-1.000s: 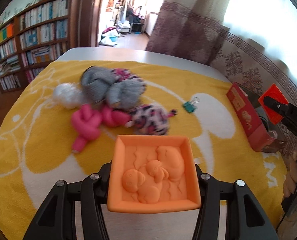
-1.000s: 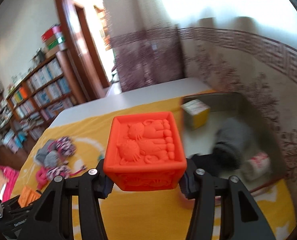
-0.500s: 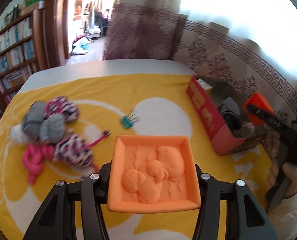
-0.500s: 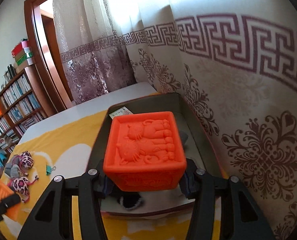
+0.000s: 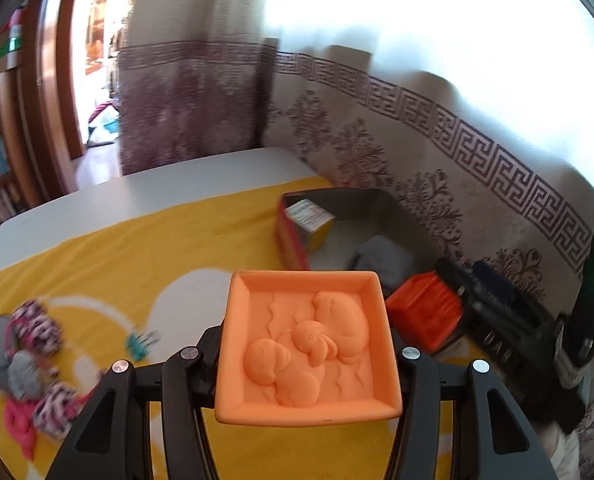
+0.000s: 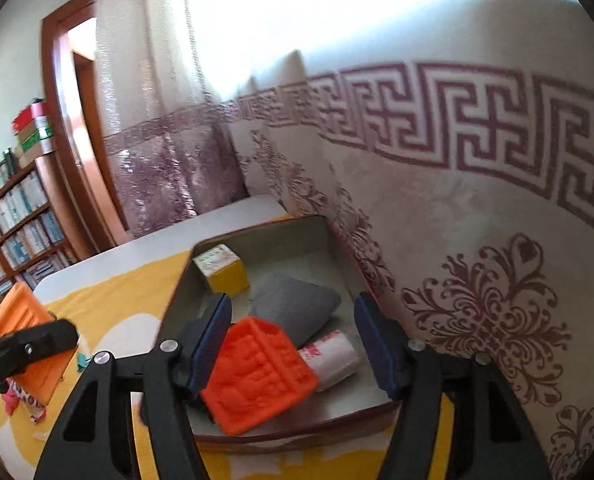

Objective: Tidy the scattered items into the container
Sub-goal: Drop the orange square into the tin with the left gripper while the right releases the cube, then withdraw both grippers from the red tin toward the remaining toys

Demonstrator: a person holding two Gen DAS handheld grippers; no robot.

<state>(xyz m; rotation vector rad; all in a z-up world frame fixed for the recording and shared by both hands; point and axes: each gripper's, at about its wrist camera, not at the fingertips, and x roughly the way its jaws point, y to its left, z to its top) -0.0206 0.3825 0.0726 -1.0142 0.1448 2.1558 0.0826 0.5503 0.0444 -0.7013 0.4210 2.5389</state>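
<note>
**Red cube dropping into tin; orange cube next in line**

Right tool (image 6: 293, 344): jaws opening, blue pads clear on both sides of the red-orange embossed rubber cube (image 6: 259, 376), which sits tilted between them, low over the near end of the grey-lined rectangular tin with red outer walls (image 6: 297, 232). Not gripped any more. Whether already resting on the tin floor or in mid-fall: cannot tell.

Left tool (image 5: 309, 360): narrow, clamped on the pale orange rubber cube with raised puppy relief (image 5: 309, 344), held above the yellow-and-white blanket (image 5: 137, 248) covering the bench, tin at about 1 o'clock from it.

Doing it well, as judged:
- Finish spreading the right jaws fully before lifting away, so no pad drags the cube back out.
- Withdraw straight up and back, clear of the tin's near wall.
- Bring the left cube in only once the right tool has left; aim for the open floor at 12 o'clock of the red cube, between yellow cardboard box (image 6: 221, 268) and grey folded cloth (image 6: 295, 306).
- Release low; rubber bounces.

Already in tin: yellow box at far corner, grey cloth mid, white roll with red print (image 6: 331, 354) at 3 o'clock of the red cube.

Hard to make out:
- Left view motion-blurred; pile at 9 o'clock reads as grey, pink and leopard-print soft items (image 5: 25, 364), count uncertain.
- Small teal binder clip (image 5: 139, 342) smeared.
- Tin's near floor hidden behind both cubes.
- Dark item under the red cube unidentified.
</note>
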